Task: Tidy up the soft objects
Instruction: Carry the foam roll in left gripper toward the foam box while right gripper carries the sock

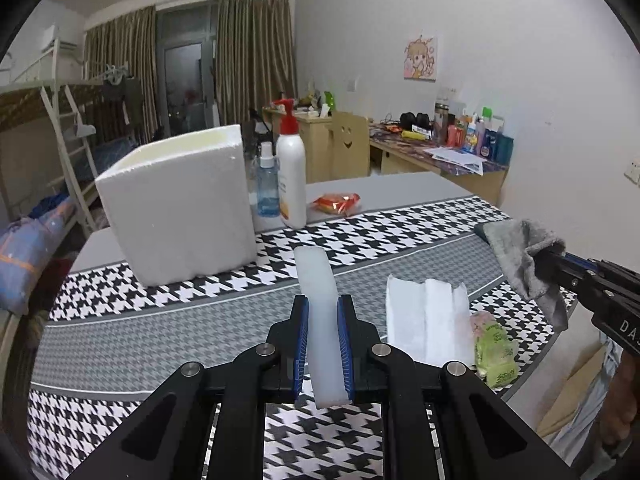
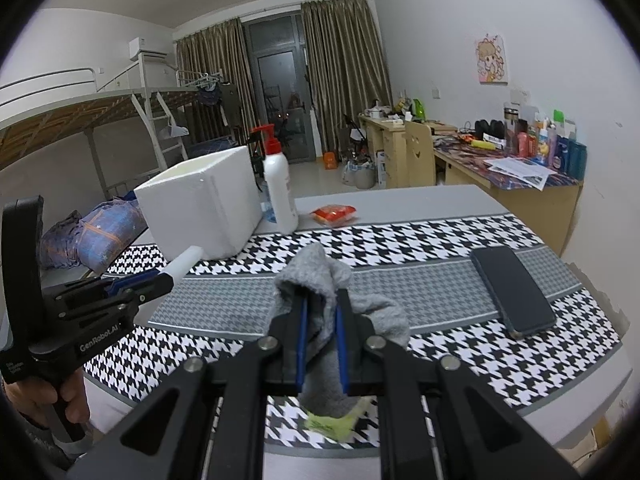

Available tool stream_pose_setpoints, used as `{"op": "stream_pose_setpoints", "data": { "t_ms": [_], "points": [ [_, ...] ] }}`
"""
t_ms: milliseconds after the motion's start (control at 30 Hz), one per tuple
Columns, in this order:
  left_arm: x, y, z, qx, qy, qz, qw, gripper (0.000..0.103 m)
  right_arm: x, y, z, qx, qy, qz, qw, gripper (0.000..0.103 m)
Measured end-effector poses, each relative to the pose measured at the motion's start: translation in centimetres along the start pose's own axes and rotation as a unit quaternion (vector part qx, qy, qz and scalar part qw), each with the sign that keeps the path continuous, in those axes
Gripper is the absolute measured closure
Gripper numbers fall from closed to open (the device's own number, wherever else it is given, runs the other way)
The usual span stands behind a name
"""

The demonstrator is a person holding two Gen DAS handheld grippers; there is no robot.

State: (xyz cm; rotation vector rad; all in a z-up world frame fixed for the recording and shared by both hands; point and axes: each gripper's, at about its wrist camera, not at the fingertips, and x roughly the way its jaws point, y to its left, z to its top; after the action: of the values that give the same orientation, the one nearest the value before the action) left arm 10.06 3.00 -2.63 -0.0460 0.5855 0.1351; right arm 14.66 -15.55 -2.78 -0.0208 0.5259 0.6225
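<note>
Dorm desk [image 1: 120,320]: left gripper [image 1: 323,316] clamped on white foam strip [image 1: 316,280], right gripper [image 2: 321,312] pinching grey cloth [image 2: 320,272], probably both headed for the foam box [image 1: 180,200].

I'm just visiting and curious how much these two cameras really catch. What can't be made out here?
- Inside of the white foam box: both views show only its outer walls and rim.
- Blue spray bottle: in the right wrist view the pump bottle hides most of it.
- Green packet: print too small to read; in the right wrist view the grey cloth covers most of it.
</note>
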Motion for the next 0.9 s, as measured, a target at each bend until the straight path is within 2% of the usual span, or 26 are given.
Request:
{"op": "stream_pose_setpoints", "data": {
  "t_ms": [533,900],
  "points": [
    [-1.7,3.2,0.0,0.002,-0.022,-0.003,0.9998,0.087,0.7,4.7,0.8,-0.01,-0.017,0.007,1.0,0.087],
    [-2.8,4.5,1.1,0.004,-0.045,0.003,0.999,0.087,1.2,6.8,2.1,-0.025,-0.025,0.019,0.999,0.087]
  ]
}}
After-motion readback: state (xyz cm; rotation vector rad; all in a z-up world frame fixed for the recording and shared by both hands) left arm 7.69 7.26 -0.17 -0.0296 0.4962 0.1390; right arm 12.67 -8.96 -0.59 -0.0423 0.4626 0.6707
